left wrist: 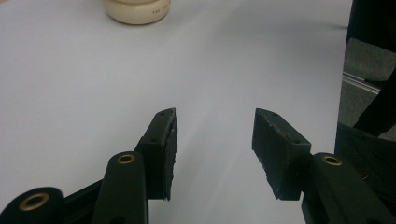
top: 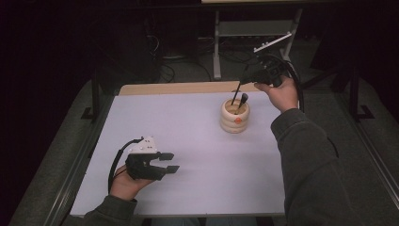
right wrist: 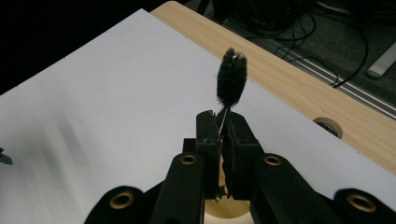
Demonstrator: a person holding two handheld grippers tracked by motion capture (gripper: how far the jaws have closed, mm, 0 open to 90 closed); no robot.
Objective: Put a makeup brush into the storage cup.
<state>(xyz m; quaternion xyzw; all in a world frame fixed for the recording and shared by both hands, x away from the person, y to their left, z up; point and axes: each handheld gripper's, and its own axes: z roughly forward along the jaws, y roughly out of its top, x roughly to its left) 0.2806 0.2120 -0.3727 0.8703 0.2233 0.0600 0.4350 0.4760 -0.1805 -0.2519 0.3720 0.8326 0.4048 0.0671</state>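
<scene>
On the white worktop (top: 188,141), the cream ribbed holder (top: 235,117) is standing right of centre beneath the right hand-held gripper (right wrist: 223,135), which is pinching a black brush (right wrist: 231,84) to seat it, while the left hand-held gripper (left wrist: 215,144) is idling half-open, empty, at lower left.

A small black bottle brush (right wrist: 231,78) with a thin wire stem is pinched upright, its bristle head sticking up. Its lower end drops into a cream, ribbed round holder (top: 235,117) with an orange dot on its front, standing upright on the far right part of the white table top (top: 188,141). A second dark stick-like tool (top: 242,102) leans inside the holder, tilted to the right.
</scene>
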